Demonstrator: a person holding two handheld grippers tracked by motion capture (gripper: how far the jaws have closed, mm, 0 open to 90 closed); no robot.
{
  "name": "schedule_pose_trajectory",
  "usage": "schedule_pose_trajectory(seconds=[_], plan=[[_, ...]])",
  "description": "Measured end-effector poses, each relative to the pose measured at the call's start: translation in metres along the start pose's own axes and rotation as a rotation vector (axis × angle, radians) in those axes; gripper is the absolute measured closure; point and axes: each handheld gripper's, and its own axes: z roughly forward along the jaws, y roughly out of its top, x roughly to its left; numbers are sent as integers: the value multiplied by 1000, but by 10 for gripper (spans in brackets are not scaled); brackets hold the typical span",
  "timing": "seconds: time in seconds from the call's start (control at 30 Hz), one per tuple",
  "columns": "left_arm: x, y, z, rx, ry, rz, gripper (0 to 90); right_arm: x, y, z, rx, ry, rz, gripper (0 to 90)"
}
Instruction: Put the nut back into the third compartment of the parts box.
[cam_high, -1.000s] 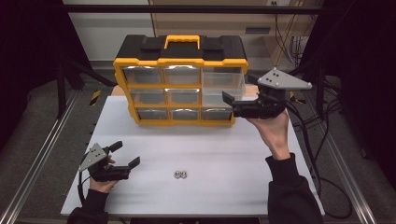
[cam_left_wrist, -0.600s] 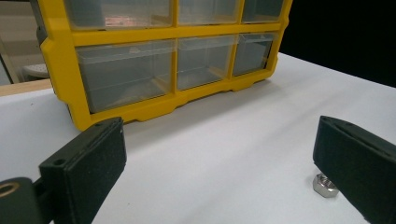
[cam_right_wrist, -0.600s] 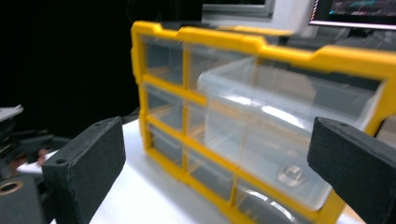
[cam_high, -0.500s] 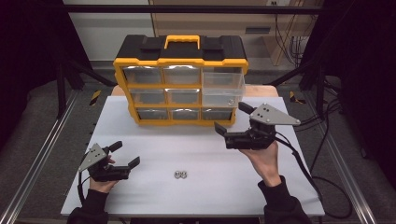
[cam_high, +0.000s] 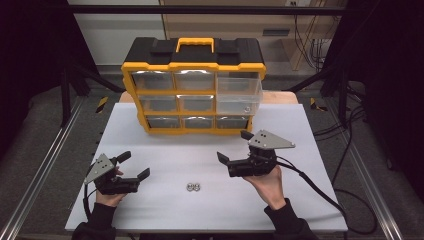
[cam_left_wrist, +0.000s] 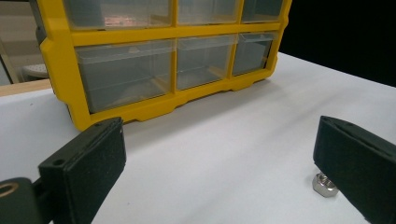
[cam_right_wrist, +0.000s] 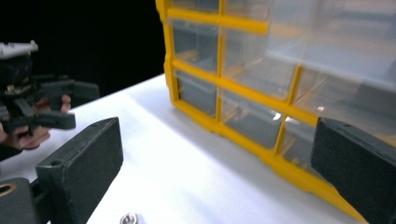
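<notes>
Lying between grippers, near front edge of table (cam_high: 320, 150): two nuts (cam_high: 193, 187), side by side. Right gripper (cam_high: 234, 148) jaws apart, empty, slightly nearer; nuts lie to its front-left. Left gripper (cam_high: 134, 165) jaws apart, empty. Organizer (cam_high: 194, 75) behind, one right drawer (cam_high: 239, 96) pulled out.

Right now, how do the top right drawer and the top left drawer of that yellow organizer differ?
The top right drawer is pulled out past the yellow organizer's front; the top left drawer sits pushed in flush. The top right drawer also looks taller, spanning two rows, while the top left drawer fills one. Both are clear plastic and on the top row.
</notes>
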Motion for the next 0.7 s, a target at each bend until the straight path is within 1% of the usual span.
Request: schedule_pose_trajectory(seconds=[0.2, 0.37, 0.47, 0.7], plan=[[0, 0, 0, 1, -1, 1, 23, 9, -13, 13, 48, 24, -5, 31], [0, 0, 0, 1, 0, -1, 22, 19, -29, 28, 105, 57, -12, 34], [0, 0, 0, 2, 0, 0, 22, 24, -38, 38, 141, 76, -6, 41], [0, 0, 0, 3, 0, 1, 22, 32, -56, 54, 201, 102, -17, 64]])
